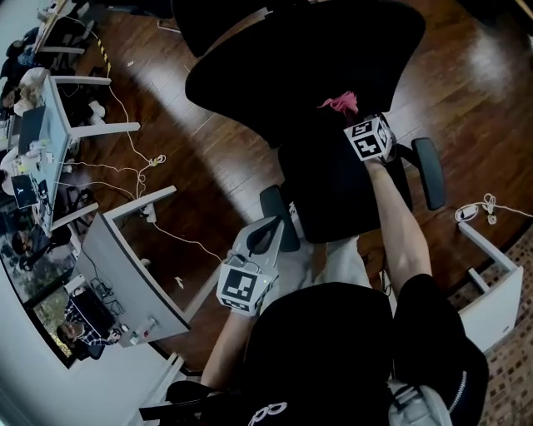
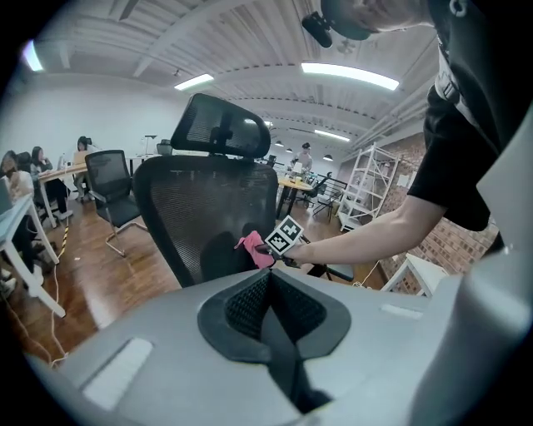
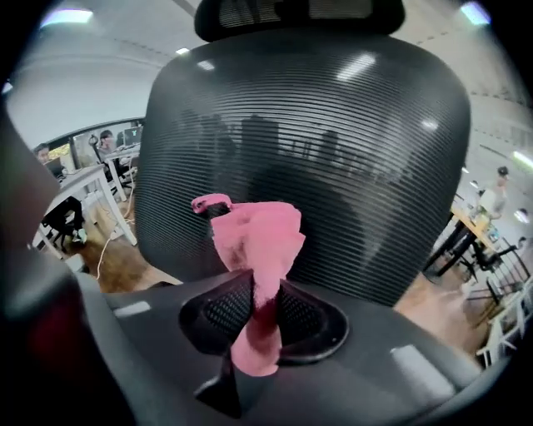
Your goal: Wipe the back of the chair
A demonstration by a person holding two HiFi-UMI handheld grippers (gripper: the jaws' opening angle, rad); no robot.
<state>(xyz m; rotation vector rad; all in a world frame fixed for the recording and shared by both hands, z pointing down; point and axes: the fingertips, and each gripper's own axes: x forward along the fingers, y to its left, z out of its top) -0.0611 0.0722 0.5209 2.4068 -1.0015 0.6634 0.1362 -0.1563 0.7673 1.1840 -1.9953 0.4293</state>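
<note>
The black mesh chair back [image 3: 333, 150] fills the right gripper view, its headrest [image 3: 300, 15] at the top. My right gripper [image 3: 255, 281] is shut on a pink cloth [image 3: 254, 237], whose bunched end is up against the mesh. In the head view the right gripper [image 1: 356, 121] holds the pink cloth [image 1: 339, 103] at the chair back [image 1: 308, 58], above the seat [image 1: 333, 187]. My left gripper [image 1: 260, 237] hangs low beside the left armrest [image 1: 276, 218]. Its jaws are shut with nothing between them [image 2: 268, 279], and it points at the chair back [image 2: 208, 212] from a distance.
Wooden floor all round the chair. White desks [image 1: 125, 274] and loose cables [image 1: 141, 166] lie to the left, and a white shelf unit [image 1: 495, 291] to the right. Another black chair [image 2: 112, 187] and seated people at desks [image 2: 50, 170] show far left.
</note>
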